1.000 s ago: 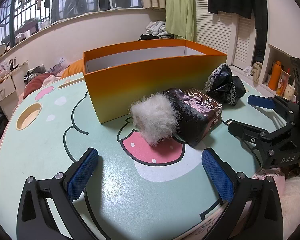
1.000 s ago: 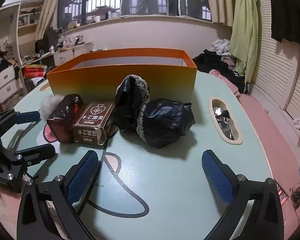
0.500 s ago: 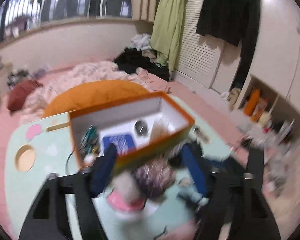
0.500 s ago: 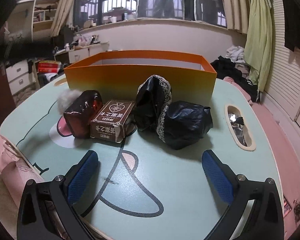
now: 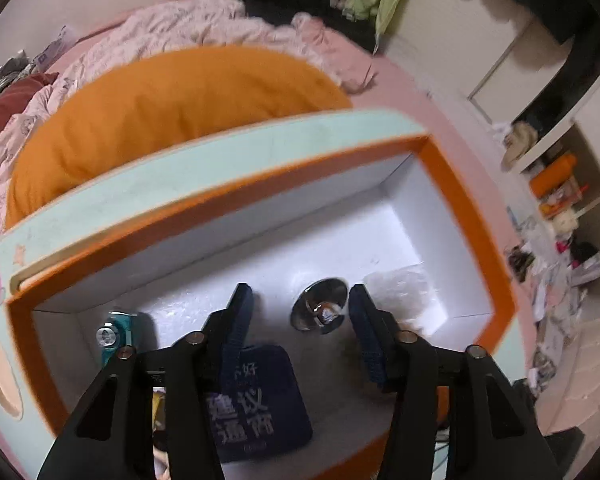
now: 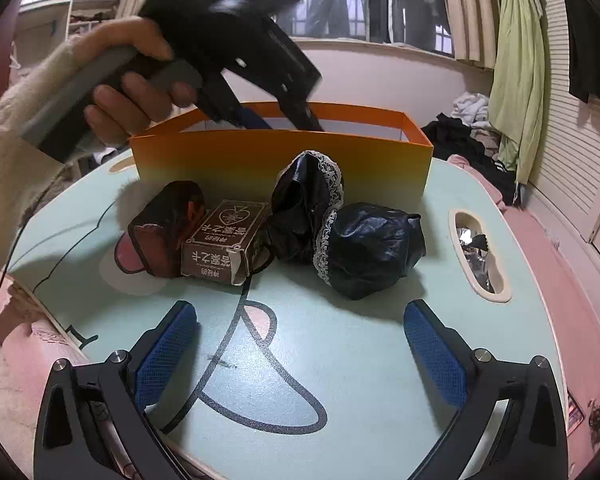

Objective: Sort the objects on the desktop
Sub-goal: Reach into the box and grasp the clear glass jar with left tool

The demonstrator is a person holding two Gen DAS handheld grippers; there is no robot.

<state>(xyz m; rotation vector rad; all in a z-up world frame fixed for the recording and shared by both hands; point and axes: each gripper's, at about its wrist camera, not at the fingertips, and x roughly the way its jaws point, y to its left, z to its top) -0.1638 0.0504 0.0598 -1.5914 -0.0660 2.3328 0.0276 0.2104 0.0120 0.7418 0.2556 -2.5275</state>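
Note:
My left gripper [image 5: 300, 314] hangs over the orange box [image 5: 464, 216], pointing steeply down into it. Its jaws are closing with nothing between them. Below on the white box floor lie a round metal piece [image 5: 320, 312], a dark blue pouch [image 5: 260, 396], a teal item [image 5: 118, 332] and a clear plastic wrap [image 5: 404, 284]. In the right wrist view the left gripper [image 6: 280, 120] dips behind the orange box [image 6: 280, 164]. My right gripper [image 6: 300, 350] stands open and empty over the table. Ahead of it lie a glossy brown packet [image 6: 168, 228], a brown carton [image 6: 224, 240], a lace-trimmed black cloth [image 6: 308, 196] and a black bundle [image 6: 372, 248].
A grey fur ball [image 6: 126, 194] peeks out behind the brown packet. A person's hand [image 6: 132, 76] in a cream sleeve holds the left gripper. The mint table [image 6: 340, 360] has a cutout [image 6: 480, 256] at its right. An orange cushion [image 5: 160, 108] and pink bedding lie beyond the table.
The left gripper rose from the table in front of the fur ball to above the box, tilted downward, and its jaws narrowed a lot. The fur ball stayed on the table. The right gripper kept still.

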